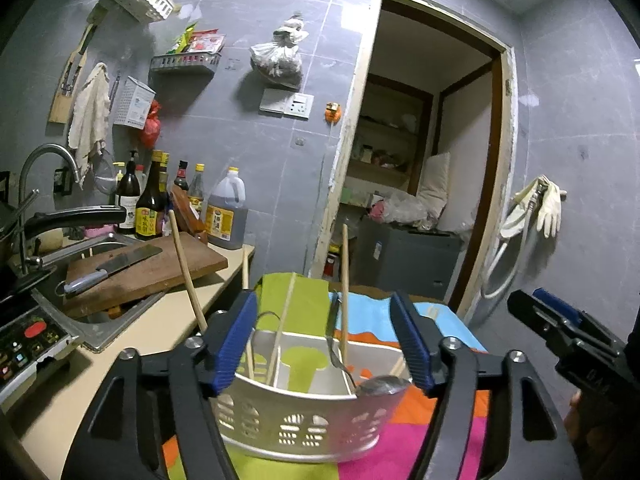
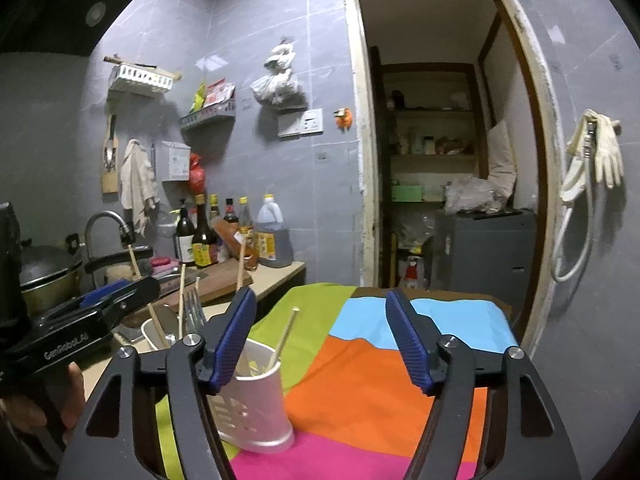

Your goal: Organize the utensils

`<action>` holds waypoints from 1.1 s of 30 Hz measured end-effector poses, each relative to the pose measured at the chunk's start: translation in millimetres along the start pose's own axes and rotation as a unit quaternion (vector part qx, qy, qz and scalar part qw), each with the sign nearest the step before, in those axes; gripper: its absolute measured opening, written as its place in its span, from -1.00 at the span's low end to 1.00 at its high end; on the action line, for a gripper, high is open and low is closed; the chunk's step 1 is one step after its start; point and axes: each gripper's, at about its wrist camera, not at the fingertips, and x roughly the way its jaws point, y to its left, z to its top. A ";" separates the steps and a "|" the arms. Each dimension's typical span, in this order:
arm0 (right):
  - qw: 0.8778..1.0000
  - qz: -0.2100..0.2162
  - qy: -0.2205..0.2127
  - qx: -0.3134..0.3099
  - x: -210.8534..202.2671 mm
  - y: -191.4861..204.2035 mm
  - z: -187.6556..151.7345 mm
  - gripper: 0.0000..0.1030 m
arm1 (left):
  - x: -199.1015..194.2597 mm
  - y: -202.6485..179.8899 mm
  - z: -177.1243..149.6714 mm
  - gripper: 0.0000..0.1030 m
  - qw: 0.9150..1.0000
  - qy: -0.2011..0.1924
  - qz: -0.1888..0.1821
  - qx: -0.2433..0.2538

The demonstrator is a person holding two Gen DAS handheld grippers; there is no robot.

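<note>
**Utensil caddy on the patchwork cloth, both grippers open**

A grey-tiled kitchen with an open doorway (image 2: pixel 444 132) into a storeroom surrounds a table spread with a colour-block cloth (image 2: pixel 372 392) of green, blue, orange and pink. Left of the cloth runs a counter (image 1: pixel 132 340) carrying a wooden cutting board (image 1: pixel 160 268) with a cleaver (image 1: pixel 108 270) on it, and sauce bottles (image 1: pixel 152 200) behind the board.

On the cloth stands a white utensil caddy (image 1: pixel 296 420), perforated low on its wall and split into compartments. Chopsticks (image 1: pixel 284 320) lean in its left and middle sections; a metal spoon (image 1: pixel 380 386) lies at its right end, bowl up.

The left gripper (image 1: pixel 324 344) is held level, its blue-padded fingers (image 1: pixel 236 344) spread wide, flanking the caddy without clamping it. The right gripper (image 2: pixel 320 340) sits right of the caddy over the orange patch, its fingers likewise wide apart and holding nothing.
</note>
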 end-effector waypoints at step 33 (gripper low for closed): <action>0.991 -0.136 0.010 -0.017 -101.2 -24.0 -81.7 1.00 | -55.9 -31.7 -88.8 0.95 0.999 0.016 0.010 0.043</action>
